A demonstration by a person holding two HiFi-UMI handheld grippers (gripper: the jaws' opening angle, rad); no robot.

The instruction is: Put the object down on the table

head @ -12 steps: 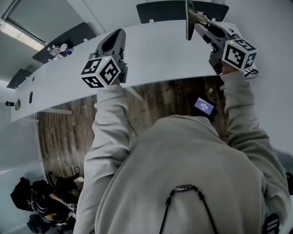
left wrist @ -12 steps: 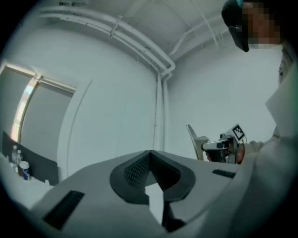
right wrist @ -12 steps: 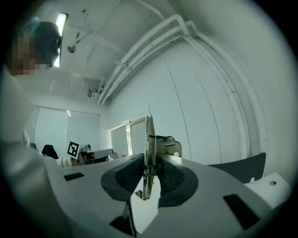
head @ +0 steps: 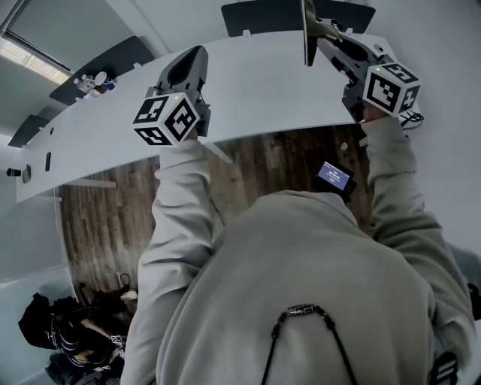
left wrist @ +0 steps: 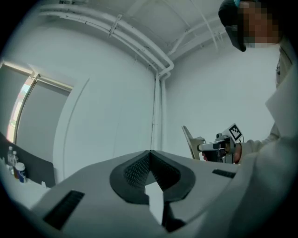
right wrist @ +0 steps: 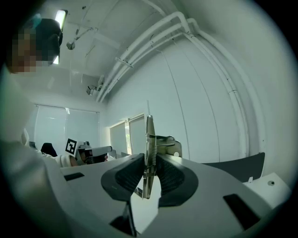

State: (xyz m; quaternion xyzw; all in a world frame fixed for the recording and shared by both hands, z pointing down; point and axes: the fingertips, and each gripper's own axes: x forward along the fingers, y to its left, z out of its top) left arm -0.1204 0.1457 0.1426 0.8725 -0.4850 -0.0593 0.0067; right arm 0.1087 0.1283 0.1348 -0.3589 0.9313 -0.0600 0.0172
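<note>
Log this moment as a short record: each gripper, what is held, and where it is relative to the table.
left gripper: jaws together, nothing between them
right gripper: shut on a metal spring clip
clip position: plate on edge, sticking out past the jaws, off the table
table: long, white, below both grippers in the head view
task state: clip not yet put down

table: plain white. floor: brown wood grain. sleeve: pale grey-beige, no pattern. left gripper and right gripper: light grey shells, dark ribbed pads, cubes in black-and-white square markers. clip: bare silver metal. chair: dark grey. screen: blue. wall: white.
</note>
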